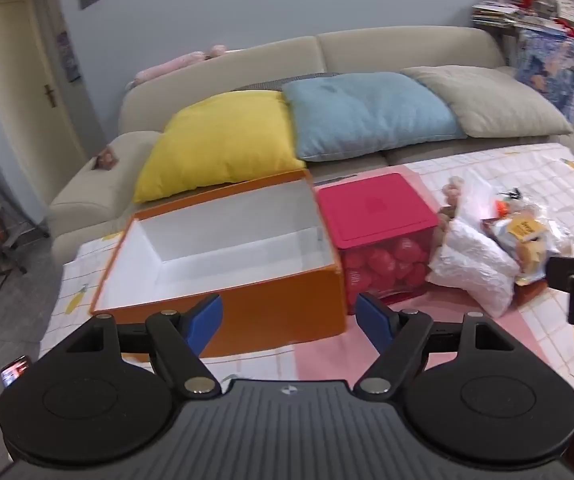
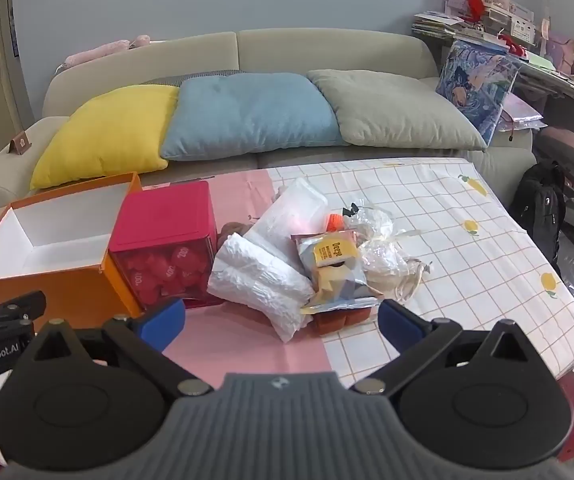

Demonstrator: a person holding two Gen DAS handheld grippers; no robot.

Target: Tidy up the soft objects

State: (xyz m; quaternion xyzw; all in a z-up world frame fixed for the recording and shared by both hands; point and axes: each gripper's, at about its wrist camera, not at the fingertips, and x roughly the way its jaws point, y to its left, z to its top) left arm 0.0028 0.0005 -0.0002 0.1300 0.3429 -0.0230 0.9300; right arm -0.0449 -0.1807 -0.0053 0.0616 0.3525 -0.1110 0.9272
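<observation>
An open orange box [image 1: 247, 312] with a white, empty inside stands on the table, left of a red-lidded box [image 1: 375, 208] of red soft pieces. Right of that lies a pile of soft packets: a white crinkled bag [image 2: 259, 276], a yellow-labelled snack pouch [image 2: 333, 254] and clear bags [image 2: 379, 240]. My left gripper [image 1: 289, 320] is open and empty in front of the orange box's near wall. My right gripper [image 2: 283, 320] is open and empty just in front of the pile. The orange box [image 2: 67, 288] and red box [image 2: 167, 216] also show in the right wrist view.
A checked and pink cloth [image 2: 467, 248] covers the table. Behind it is a beige sofa [image 2: 327, 48] with yellow [image 2: 107, 136], blue [image 2: 247, 116] and grey [image 2: 391, 112] pillows. A cluttered desk [image 2: 507, 36], a pink chair [image 2: 571, 152] and a black backpack [image 2: 539, 200] are at the right.
</observation>
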